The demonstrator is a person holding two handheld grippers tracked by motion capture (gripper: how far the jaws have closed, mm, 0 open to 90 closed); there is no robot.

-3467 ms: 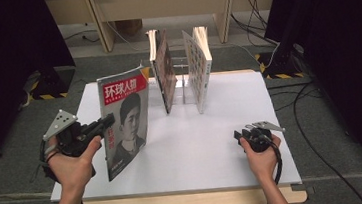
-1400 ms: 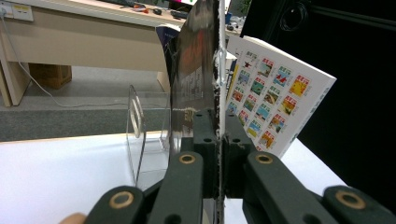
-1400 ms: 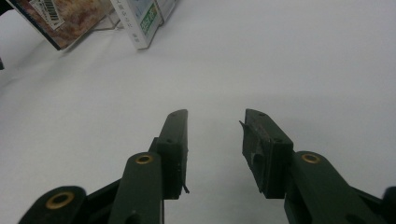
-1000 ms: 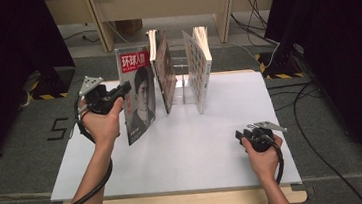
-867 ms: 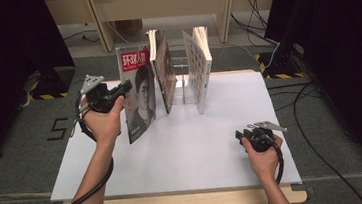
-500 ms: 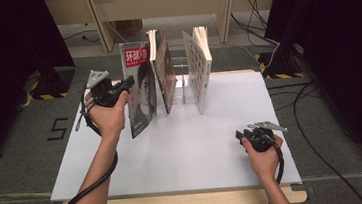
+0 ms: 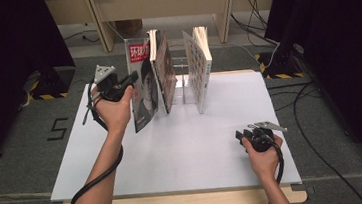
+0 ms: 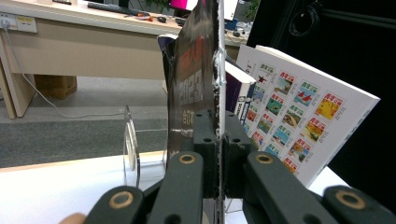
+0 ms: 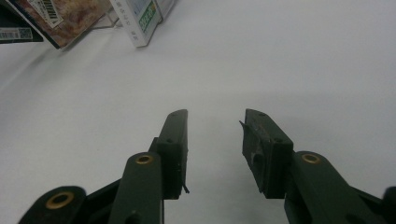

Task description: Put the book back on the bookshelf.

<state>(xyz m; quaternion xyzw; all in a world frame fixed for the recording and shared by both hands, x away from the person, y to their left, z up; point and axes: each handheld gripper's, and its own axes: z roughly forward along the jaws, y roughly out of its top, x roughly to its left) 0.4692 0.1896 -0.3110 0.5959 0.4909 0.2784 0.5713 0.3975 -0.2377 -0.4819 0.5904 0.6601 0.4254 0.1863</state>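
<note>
My left gripper is shut on a magazine with a red title and a portrait cover, holding it upright at its left edge. In the left gripper view the jaws pinch the magazine edge-on. The magazine leans close against a second book in the clear acrylic rack. A white book with a grid of small pictures stands at the rack's right side. My right gripper rests open on the white table at the front right, nothing between its jaws.
The clear rack's round divider stands just left of the held magazine. The picture-grid book leans to the right behind it. Corners of books lie far ahead of the right gripper. Wooden bench legs and cables sit beyond the table.
My left gripper has carried the magazine from the table's left front up and right, turning it upright against the books in the rack. The right gripper has stayed put.
</note>
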